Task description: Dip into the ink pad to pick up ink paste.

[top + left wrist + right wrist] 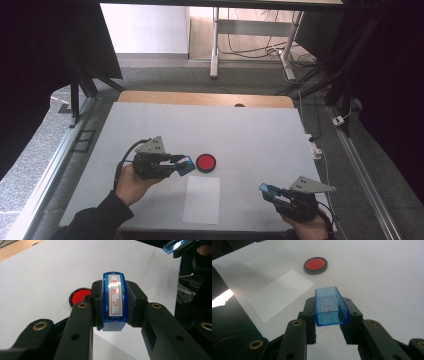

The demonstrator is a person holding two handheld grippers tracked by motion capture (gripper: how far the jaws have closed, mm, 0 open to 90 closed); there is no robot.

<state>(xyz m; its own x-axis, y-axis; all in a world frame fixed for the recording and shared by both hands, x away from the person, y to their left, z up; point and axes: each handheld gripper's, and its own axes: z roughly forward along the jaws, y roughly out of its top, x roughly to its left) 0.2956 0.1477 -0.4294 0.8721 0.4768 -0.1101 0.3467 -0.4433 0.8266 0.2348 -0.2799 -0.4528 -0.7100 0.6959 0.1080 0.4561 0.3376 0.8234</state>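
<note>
Stamp (114, 300) clamped in left tongs (186, 164), just left of ink pad (205, 163), likely ready for inking. Its blue cap (330, 306) gripped in right tongs (266, 190), parked near right. Paper sheet (202, 199) waits between, on desk (250, 130).

Blue translucent plastic stamp (114, 301), white face with red characters facing up, clamped in the left gripper (184, 164) just beside the round red ink pad (205, 163). Its hollow blue plastic cap (330, 305), open side up, is clamped in the right gripper (267, 191).
</note>
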